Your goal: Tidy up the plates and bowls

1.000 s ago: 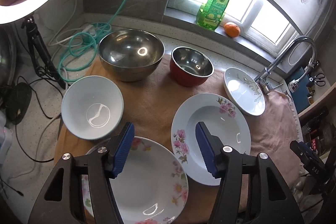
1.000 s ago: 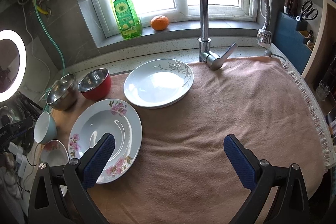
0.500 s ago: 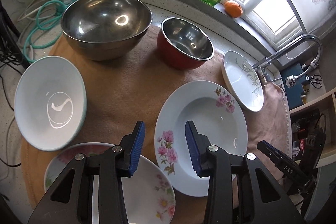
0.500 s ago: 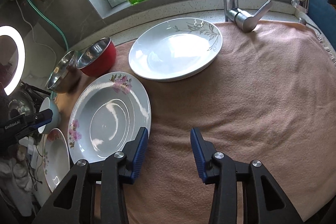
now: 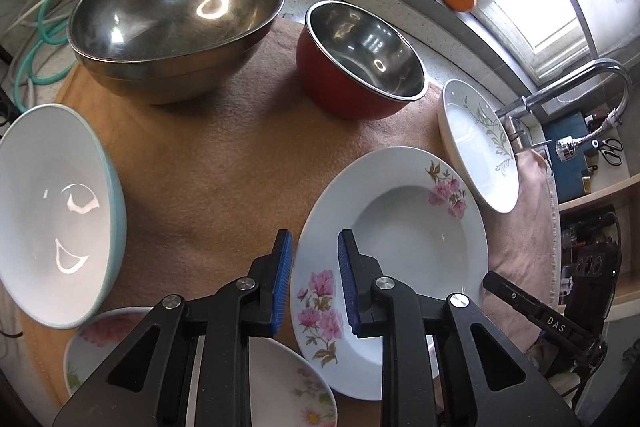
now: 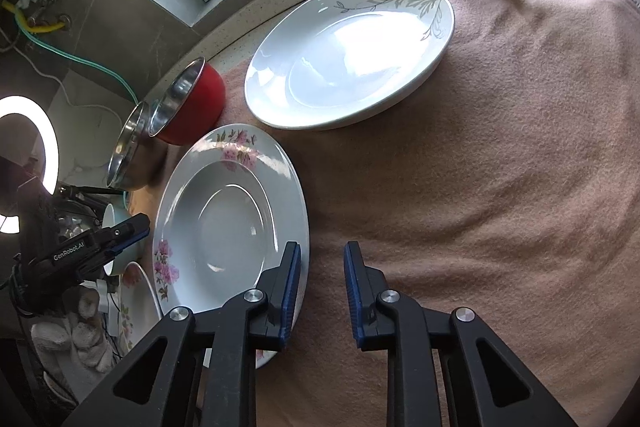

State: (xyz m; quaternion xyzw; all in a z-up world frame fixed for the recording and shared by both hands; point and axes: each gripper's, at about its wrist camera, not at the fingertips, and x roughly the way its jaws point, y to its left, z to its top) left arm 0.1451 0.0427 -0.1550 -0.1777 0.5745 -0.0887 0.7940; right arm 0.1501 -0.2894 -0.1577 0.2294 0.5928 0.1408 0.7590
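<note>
Both grippers narrowing at the pink-flowered plate's opposite edges

Left gripper (image 5: 312, 271) and right gripper (image 6: 320, 281), jaws just closing, slightly apart, straddle the pink-flowered plate (image 6: 228, 223) rim, grip uncertain; leaf-patterned plate (image 6: 352, 55) at its 1 o'clock

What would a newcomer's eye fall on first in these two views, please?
Probably the pink-flowered plate in the middle of the tan cloth, with the left gripper and right gripper over opposite rims, jaws just narrowed, nothing pinched. Behind it stand a big steel bowl and a red bowl.
</note>
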